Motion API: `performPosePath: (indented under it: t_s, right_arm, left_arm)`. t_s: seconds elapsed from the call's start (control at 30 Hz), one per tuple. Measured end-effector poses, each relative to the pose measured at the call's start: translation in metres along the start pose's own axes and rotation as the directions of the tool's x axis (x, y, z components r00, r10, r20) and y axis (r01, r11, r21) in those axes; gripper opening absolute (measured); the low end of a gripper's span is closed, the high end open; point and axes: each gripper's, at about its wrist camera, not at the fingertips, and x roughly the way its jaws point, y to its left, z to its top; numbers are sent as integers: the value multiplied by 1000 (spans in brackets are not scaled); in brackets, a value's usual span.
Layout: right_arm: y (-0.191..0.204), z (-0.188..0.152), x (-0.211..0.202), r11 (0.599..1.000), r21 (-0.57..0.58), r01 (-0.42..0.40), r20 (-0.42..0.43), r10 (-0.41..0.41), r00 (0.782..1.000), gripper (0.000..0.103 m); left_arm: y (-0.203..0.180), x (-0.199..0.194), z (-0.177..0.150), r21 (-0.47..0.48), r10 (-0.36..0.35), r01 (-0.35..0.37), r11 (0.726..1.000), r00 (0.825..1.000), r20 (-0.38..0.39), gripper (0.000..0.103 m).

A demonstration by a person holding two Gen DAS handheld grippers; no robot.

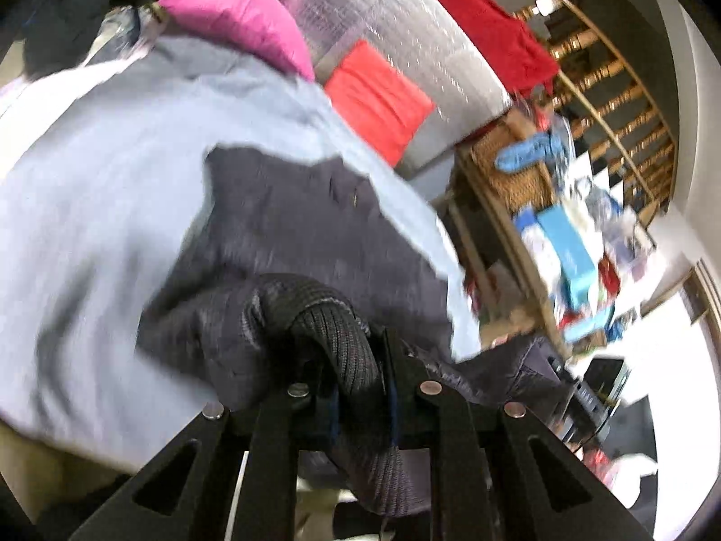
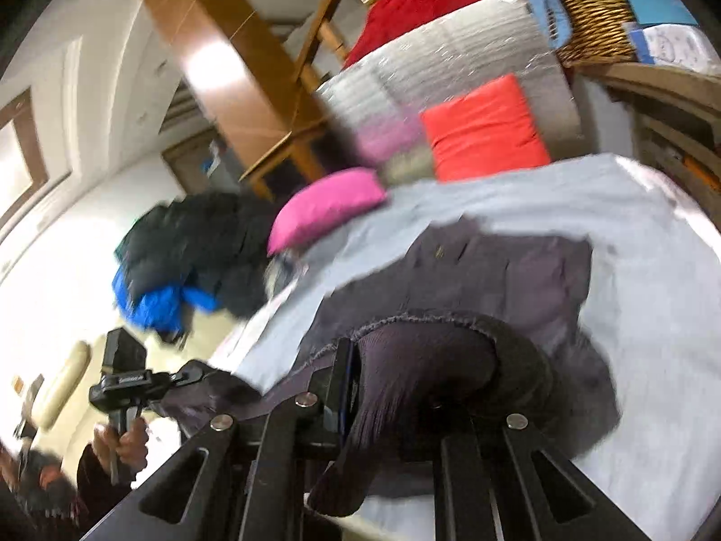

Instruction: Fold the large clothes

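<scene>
A large dark purple-grey jacket (image 1: 288,234) lies spread on a pale blue sheet (image 1: 99,171); it also shows in the right wrist view (image 2: 495,270). My left gripper (image 1: 356,360) is shut on the jacket's ribbed dark cuff (image 1: 333,338), bunched between the fingers. My right gripper (image 2: 405,387) is shut on the jacket's ribbed hem (image 2: 419,360), which covers the right finger. The left gripper (image 2: 130,383) also shows in the right wrist view at lower left, in a hand. Both views are blurred.
A pink cushion (image 1: 243,18) and an orange-red cushion (image 1: 378,99) lie beyond the jacket. A black and blue clothes pile (image 2: 189,261) sits at the sheet's left end. A red garment (image 1: 491,31), a wicker basket (image 2: 595,18) and a cluttered shelf (image 1: 568,261) stand behind.
</scene>
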Motion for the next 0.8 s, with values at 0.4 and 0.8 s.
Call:
performPosePath:
  t_s: [0.4,0.8]
  right_arm:
    - [-103,120,155,976,191,107,127,-132,983,13]
    - [-232,137,254,899,353,259,94,-309,946,14]
  left_arm:
    - [50,161,165,-118,35,-23,993,994,102,15]
    - [88,257,204,-92,76,-66,994,992,100,19]
